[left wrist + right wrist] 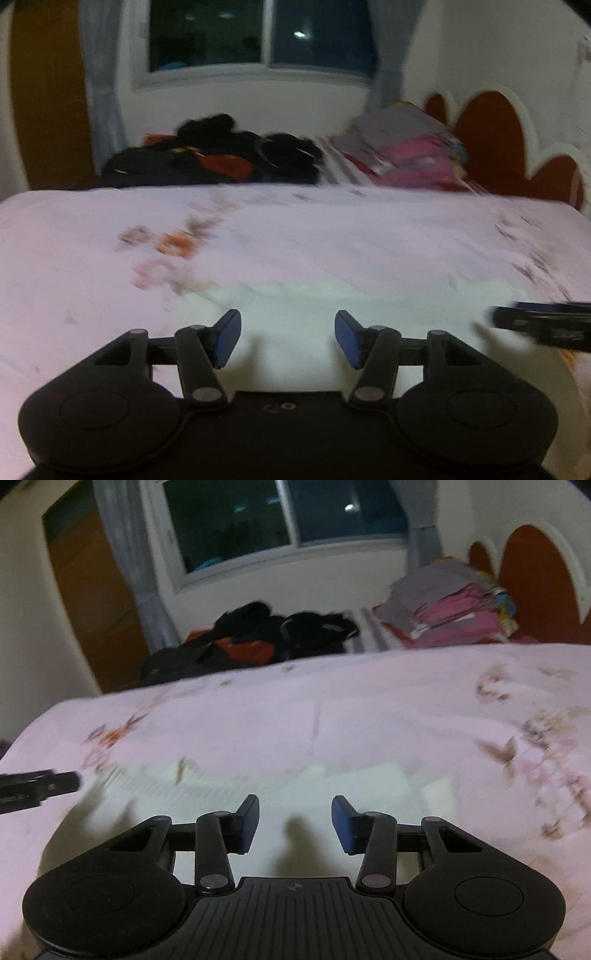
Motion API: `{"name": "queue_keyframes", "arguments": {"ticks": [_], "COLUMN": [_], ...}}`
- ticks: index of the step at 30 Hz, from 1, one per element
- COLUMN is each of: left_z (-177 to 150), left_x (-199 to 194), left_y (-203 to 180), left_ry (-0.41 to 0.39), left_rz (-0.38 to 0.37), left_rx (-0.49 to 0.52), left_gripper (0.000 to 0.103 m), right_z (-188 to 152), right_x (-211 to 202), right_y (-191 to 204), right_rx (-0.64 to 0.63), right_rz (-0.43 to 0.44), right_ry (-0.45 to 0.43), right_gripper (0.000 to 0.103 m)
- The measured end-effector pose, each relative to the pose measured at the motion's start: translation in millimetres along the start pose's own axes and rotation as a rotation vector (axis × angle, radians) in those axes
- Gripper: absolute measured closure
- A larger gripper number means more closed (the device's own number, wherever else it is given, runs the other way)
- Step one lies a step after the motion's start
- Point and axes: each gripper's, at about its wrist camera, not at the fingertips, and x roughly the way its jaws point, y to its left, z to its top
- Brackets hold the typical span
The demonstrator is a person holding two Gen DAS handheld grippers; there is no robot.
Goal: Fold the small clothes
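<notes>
A small white garment (295,306) lies flat on the pink flowered bedsheet (332,236), just ahead of both grippers. My left gripper (287,338) is open and empty above the garment's near part. My right gripper (295,821) is open and empty above the same white garment (258,786). The right gripper's tip shows at the right edge of the left wrist view (543,325). The left gripper's tip shows at the left edge of the right wrist view (40,788). The frames are blurred by motion.
A heap of dark and red clothes (214,155) lies at the far side of the bed. A stack of folded pink and grey clothes (406,147) sits by the brown scalloped headboard (491,136). A window (258,33) and curtains stand behind.
</notes>
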Motion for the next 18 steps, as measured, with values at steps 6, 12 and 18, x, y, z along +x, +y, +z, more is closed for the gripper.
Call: {"name": "queue_keyframes", "arguments": {"ticks": [6, 12, 18], "left_z": [-32, -50, -55], "left_x": [19, 15, 3], "left_y": [-23, 13, 30], "left_ry": [0.082, 0.093, 0.089], "left_rz": [-0.013, 0.04, 0.076], "left_rx": [0.065, 0.02, 0.018], "left_gripper": [0.048, 0.045, 0.045], "right_z": [-28, -45, -49], "right_x": [11, 2, -11], "right_y": [26, 2, -25], "right_rx": [-0.075, -0.107, -0.063], "right_rz": [0.015, -0.083, -0.134], "right_ry": [0.063, 0.051, 0.037], "right_gripper": [0.059, 0.059, 0.059]}}
